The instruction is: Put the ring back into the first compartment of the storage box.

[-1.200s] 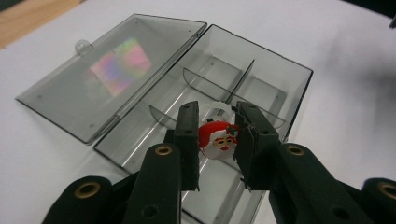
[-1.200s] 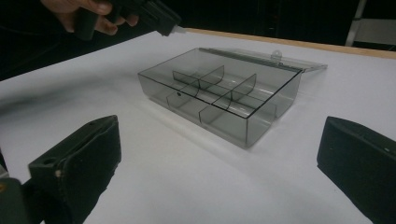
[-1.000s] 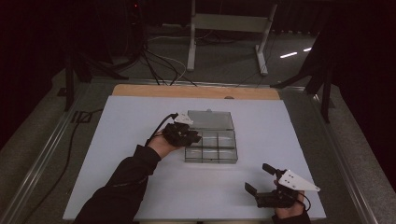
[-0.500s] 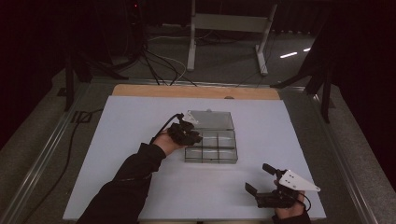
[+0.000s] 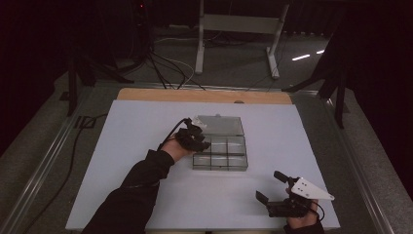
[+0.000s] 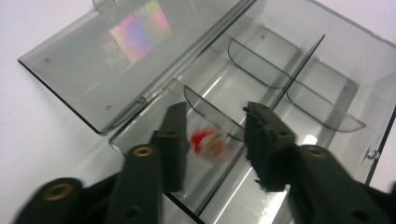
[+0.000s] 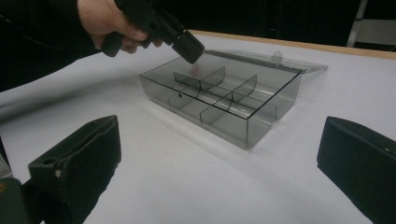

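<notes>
Left gripper (image 6: 212,144) spread above clear compartment box (image 5: 220,153), near-left cell; small red item (image 6: 210,141), blurred, between jaws, apparently inside that cell, contact unclear. Right gripper (image 5: 272,187) spread wide, well apart on white table (image 5: 122,131), empty.

My left claw (image 6: 212,140) has two matte black jaws, blocky and flat-faced, each bolted to a black arm by a brass-coloured screw. A black cable (image 5: 171,132) loops off its back in the high view. My right claw (image 5: 269,187) is black too, with broad slab-like pads (image 7: 81,158) and a pale grey three-cornered plate (image 5: 309,189) dotted with small holes. I wear a dark long sleeve (image 5: 139,183), bunched at the wrist.
</notes>
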`<move>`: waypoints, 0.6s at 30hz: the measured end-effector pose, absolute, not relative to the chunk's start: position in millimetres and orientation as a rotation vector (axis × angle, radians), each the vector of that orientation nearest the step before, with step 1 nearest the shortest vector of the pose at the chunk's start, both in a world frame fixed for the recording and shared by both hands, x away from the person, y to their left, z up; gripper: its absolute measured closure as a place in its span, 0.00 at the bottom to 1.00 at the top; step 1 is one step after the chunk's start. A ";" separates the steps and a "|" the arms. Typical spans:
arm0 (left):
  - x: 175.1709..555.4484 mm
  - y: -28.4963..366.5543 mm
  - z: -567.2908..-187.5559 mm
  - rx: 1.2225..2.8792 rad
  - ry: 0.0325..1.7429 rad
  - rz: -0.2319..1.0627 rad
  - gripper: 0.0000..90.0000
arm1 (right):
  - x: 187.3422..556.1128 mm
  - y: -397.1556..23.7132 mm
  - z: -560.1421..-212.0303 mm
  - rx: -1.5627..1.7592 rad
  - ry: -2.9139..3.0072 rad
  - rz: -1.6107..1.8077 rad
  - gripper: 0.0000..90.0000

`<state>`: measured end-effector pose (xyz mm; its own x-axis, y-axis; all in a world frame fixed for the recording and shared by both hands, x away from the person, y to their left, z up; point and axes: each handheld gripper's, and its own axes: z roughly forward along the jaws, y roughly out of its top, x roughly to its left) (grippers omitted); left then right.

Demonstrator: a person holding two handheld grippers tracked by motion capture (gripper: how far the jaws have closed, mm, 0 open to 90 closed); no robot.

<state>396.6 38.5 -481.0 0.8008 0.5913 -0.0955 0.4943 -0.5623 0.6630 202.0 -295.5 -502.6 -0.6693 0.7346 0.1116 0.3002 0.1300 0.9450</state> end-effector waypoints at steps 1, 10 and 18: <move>396.3 38.8 -480.0 2.272 0.803 0.184 0.60 | 202.0 -295.5 -502.5 0.999 2.034 1.554 0.00; 393.3 44.3 -468.4 2.226 0.831 0.167 0.23 | 202.0 -295.2 -502.7 0.999 2.035 1.554 0.00; 387.4 53.4 -456.2 2.191 0.813 0.102 0.02 | 202.0 -295.1 -502.6 0.997 2.038 1.555 0.00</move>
<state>387.4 53.4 -456.2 0.7918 0.5833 -0.1810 0.5208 -0.4901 0.6990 202.0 -295.1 -502.6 -0.6715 0.7325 0.1119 0.3013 0.1319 0.9444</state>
